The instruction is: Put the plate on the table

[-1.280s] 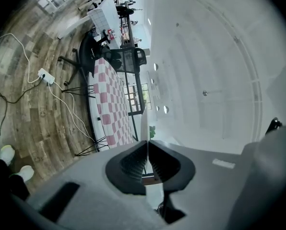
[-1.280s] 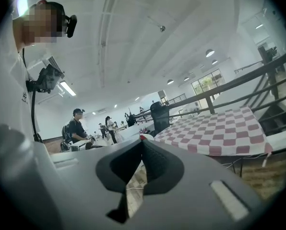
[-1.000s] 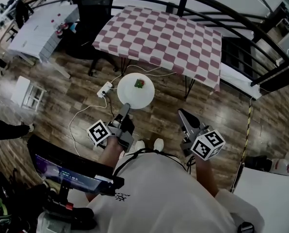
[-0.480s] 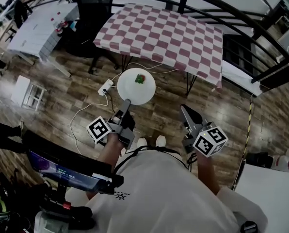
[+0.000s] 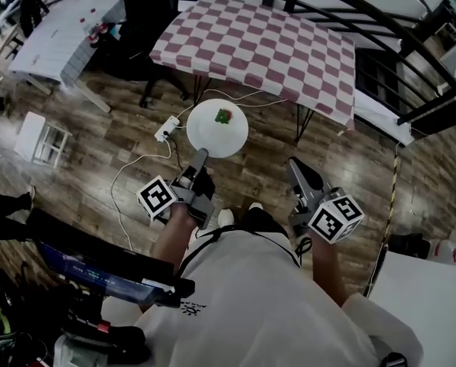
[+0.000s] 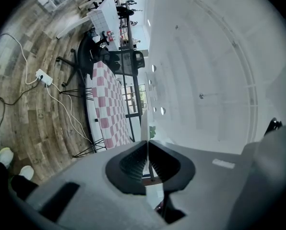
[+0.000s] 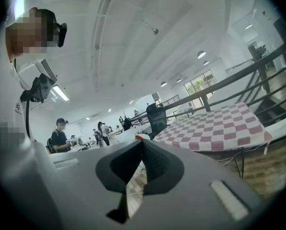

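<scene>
The plate [image 5: 206, 134] is hanging over the wooden floor [image 5: 121, 140], near the checkered counter [image 5: 258, 44], the left tool [image 5: 200, 157] pinching its rim; the right tool [image 5: 295, 164] is hanging closed, empty.

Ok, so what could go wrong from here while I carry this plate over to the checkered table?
1. The left gripper pinches the plate only at its near rim, so it could tip or slip, and the small green and red item on it might slide off.
2. A power strip and its white cable lie on the floor between you and the table, so you could trip.
</scene>
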`<state>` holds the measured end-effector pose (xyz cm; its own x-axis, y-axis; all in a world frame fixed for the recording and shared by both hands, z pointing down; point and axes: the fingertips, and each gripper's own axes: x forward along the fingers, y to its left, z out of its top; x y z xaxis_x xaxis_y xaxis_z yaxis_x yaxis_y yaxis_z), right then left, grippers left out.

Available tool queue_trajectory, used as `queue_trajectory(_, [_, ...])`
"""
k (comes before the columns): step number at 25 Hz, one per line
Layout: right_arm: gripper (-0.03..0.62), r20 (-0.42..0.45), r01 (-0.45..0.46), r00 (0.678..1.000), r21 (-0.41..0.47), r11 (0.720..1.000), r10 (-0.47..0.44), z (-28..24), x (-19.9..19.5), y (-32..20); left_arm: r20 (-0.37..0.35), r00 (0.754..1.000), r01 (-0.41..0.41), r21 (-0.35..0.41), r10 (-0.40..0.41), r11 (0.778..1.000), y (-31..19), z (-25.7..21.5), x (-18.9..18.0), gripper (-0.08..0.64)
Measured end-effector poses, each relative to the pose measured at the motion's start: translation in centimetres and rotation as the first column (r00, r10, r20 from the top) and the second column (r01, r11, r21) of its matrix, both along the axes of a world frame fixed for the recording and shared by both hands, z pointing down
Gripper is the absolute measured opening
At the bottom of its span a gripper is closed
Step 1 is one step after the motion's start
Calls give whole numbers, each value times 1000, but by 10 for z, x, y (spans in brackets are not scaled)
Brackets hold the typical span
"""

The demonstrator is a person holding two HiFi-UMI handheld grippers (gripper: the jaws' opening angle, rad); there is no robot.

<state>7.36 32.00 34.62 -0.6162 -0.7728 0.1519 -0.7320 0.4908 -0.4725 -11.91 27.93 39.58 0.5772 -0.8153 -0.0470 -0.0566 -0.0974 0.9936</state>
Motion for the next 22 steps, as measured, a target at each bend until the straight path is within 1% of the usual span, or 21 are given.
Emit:
queue_trajectory(3, [8,-8,0,1000,-10,1000,0,4,-4,2,-4,1000,8,-7,-8,1000,2,2,-5,20])
queue_trajectory(6, [9,-36,8,999,-16,1000,-9,6,-6,3,4,1000,11,-10,-11,1000,2,1,-9,20])
queue_trajectory(13, [8,-45,14,999,-12,1000,-15,9,7,-14,8,999,46,7,-46,999,-11,-5,-8,20])
queue_trajectory(17, [8,-32,17,999,-5,1000,-17,11,10,-37,9,998,63,5,-63,998,-26,-3,-6,19])
queue_trajectory(22, [9,-27,26,999,-20,999,-27,10,7,-78,-1,996,84,-6,-84,996,-66,-4,-5,20])
